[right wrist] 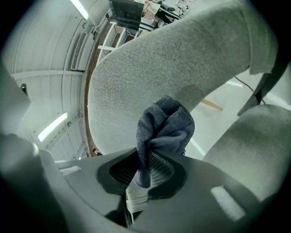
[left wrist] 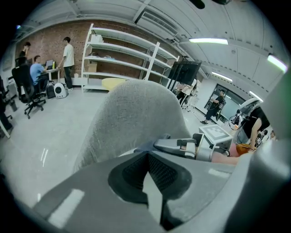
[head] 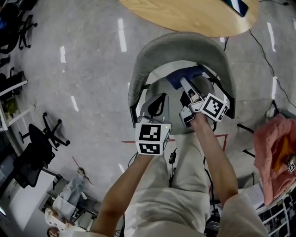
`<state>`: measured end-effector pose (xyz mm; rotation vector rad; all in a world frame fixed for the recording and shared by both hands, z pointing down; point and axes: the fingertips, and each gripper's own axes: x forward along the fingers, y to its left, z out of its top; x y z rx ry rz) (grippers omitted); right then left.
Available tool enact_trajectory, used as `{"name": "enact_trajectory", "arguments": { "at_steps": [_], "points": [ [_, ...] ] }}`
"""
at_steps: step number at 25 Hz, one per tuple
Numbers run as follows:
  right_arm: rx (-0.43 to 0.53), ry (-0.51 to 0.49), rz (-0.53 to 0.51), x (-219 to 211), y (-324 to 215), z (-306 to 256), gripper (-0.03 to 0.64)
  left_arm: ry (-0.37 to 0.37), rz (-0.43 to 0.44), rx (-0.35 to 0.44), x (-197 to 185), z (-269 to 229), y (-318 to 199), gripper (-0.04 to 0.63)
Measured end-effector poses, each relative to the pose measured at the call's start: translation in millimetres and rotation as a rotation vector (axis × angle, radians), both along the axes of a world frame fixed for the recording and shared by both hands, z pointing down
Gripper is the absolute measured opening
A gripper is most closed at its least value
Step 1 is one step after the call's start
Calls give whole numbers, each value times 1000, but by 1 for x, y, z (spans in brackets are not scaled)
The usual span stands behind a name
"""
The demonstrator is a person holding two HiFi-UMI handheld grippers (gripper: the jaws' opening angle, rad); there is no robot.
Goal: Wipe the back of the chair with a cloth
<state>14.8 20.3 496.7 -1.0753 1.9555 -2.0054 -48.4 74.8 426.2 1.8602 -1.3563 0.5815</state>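
A grey fabric chair stands below me, its curved back wrapping round the seat. My right gripper is shut on a dark blue cloth, held low against the inner face of the chair back. In the right gripper view the bunched cloth sticks up from the jaws, just in front of the back. My left gripper hovers over the seat's left side, shut with nothing in it. Its own view shows the back ahead and the right gripper beside it.
A round wooden table stands right behind the chair, with a dark device on it. Black office chairs are at the left, a pink fabric heap at the right. Cables cross the floor. White shelving and people stand far off.
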Motion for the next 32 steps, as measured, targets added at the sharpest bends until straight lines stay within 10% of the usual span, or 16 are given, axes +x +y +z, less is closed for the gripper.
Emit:
{"name": "enact_trajectory", "arguments": {
  "at_steps": [32],
  "points": [
    [-92,40,47,-21,-51,69,77,10,-32,-22,-9,23,-18,1]
  ]
}}
